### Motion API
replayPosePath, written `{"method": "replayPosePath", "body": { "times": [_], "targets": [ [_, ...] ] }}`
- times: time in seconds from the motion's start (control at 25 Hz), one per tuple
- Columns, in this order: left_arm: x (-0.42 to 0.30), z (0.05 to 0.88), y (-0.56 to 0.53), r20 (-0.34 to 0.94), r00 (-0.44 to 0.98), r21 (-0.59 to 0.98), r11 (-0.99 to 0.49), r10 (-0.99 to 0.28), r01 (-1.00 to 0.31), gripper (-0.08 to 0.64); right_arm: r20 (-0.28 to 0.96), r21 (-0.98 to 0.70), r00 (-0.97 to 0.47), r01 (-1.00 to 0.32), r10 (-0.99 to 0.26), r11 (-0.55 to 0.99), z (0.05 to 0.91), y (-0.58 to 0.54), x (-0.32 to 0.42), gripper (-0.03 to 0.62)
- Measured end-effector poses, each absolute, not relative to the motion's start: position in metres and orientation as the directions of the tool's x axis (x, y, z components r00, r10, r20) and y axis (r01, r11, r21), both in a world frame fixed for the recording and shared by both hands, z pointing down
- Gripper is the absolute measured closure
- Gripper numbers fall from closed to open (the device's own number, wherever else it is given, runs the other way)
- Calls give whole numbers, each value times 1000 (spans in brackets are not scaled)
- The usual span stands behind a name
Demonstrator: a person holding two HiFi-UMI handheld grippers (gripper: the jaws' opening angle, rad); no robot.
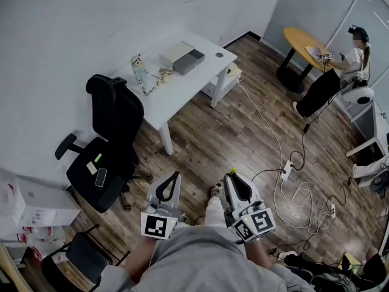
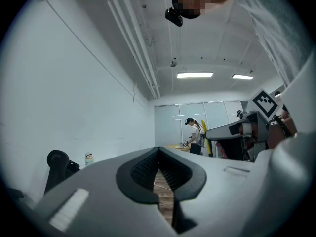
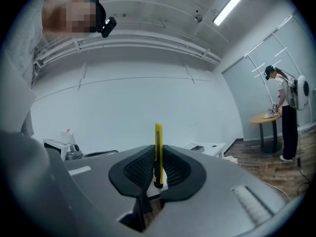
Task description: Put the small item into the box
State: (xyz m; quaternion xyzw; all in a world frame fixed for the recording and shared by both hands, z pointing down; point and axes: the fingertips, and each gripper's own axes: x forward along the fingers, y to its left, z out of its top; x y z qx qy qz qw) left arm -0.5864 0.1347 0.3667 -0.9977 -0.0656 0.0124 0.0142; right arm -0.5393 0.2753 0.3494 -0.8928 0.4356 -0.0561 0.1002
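Note:
A yellow utility knife (image 3: pixel 158 138) stands upright between the pads of my right gripper (image 3: pixel 158 151), which is shut on it. In the head view only its yellow tip (image 1: pixel 231 171) shows, at the jaw tips of that right gripper (image 1: pixel 231 175), held low over the wood floor. My left gripper (image 1: pixel 177 175) hangs beside it, shut with nothing in it; its tips (image 2: pixel 158 149) meet. A grey and white box (image 1: pixel 181 57) lies on the white table (image 1: pixel 200 78), far ahead of both grippers.
A black office chair (image 1: pixel 109 145) stands between me and the table's left end. A patterned bottle (image 1: pixel 138 69) and a cord lie on the table. Cables and power strips (image 1: pixel 292 187) sprawl across the floor at right. A person (image 1: pixel 340 72) stands by a round yellow table (image 1: pixel 301 41).

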Motion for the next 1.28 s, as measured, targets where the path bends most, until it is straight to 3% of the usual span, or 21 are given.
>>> {"method": "replayPosePath", "body": {
  "times": [1.28],
  "targets": [
    [-362,364,193,13,998,-44,-997,58,59,557,22,-272,540,-807,-841,-525,351,322,-304,528]
  ]
}}
